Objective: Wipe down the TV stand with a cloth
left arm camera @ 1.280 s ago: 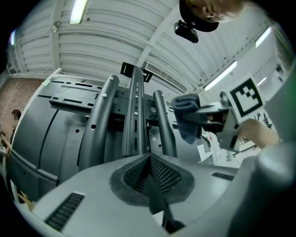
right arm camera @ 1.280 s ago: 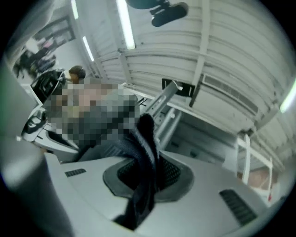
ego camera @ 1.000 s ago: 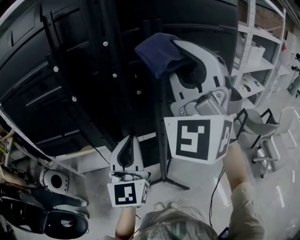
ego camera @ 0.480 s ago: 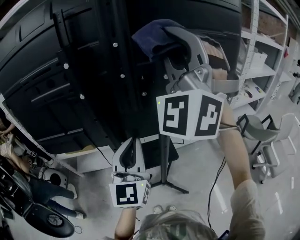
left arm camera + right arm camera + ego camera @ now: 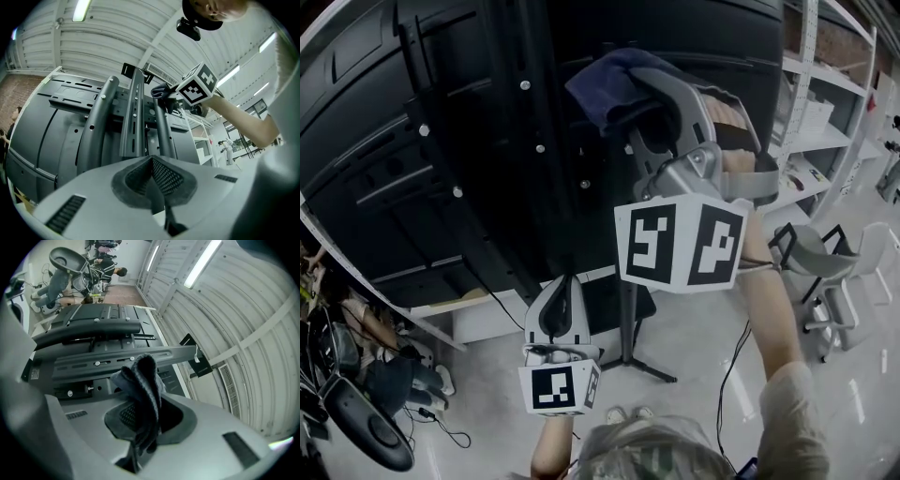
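Right gripper [image 5: 628, 94] [image 5: 140, 397] is raised, jaws clamped on a dark blue folded cloth [image 5: 602, 84] [image 5: 143, 378]. The cloth's free end sticks out past the tips and sits against the upper part of the black metal TV stand [image 5: 534, 141] [image 5: 108, 357], beside its vertical centre rail. Whether it actually touches the rail I can't tell from the head view.

Versus 1.0 s ago: the right gripper has rolled, so its marker cube [image 5: 680, 244] now shows two faces instead of mostly one, and the forearm is further up. Versus 0.5 s ago: cloth and gripper are almost where they were, the cube a touch lower.

Left gripper [image 5: 558, 291] [image 5: 152, 164] hasn't moved across all three frames. It's held low in front of the stand's post, jaws pressed together with nothing between them, pointing up at the rails [image 5: 133, 117].

White shelving rack [image 5: 825, 112] is off to the right.
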Tool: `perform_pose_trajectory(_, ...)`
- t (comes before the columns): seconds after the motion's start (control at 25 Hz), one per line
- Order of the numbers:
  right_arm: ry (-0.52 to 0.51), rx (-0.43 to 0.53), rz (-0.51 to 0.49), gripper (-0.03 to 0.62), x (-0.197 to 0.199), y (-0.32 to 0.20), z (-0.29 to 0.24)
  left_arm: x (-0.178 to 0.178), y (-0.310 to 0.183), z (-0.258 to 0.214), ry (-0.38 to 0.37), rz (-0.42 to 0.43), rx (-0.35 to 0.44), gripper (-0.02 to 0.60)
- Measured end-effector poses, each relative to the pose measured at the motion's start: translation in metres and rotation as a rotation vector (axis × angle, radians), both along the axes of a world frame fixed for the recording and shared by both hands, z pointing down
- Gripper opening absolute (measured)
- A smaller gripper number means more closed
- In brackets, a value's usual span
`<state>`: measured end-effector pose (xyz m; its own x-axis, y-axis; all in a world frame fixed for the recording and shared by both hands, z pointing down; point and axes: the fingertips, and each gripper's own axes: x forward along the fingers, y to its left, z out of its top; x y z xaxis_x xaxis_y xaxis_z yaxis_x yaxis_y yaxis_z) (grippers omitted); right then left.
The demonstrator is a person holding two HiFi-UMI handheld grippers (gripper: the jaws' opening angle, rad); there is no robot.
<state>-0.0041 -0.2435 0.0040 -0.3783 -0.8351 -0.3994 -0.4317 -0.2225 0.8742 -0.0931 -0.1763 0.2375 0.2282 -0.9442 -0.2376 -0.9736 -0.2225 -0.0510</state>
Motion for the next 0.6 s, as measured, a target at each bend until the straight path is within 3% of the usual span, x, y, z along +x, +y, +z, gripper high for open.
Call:
perform_pose_trajectory(0.28, -0.028, -0.058, -0.003, 0.057, 0.004, -0.001, 0.023, -0.003, 0.001, 0.009, 0.004, -0.006, -0.023, 0.015)
perform_pose_trajectory(0.6, 0.009, -0.101, 0.018, 0.057, 0.003, -0.004, 0.051, -0.004, 0.004, 0.015, 0.003, -0.014, -0.042, 0.015)
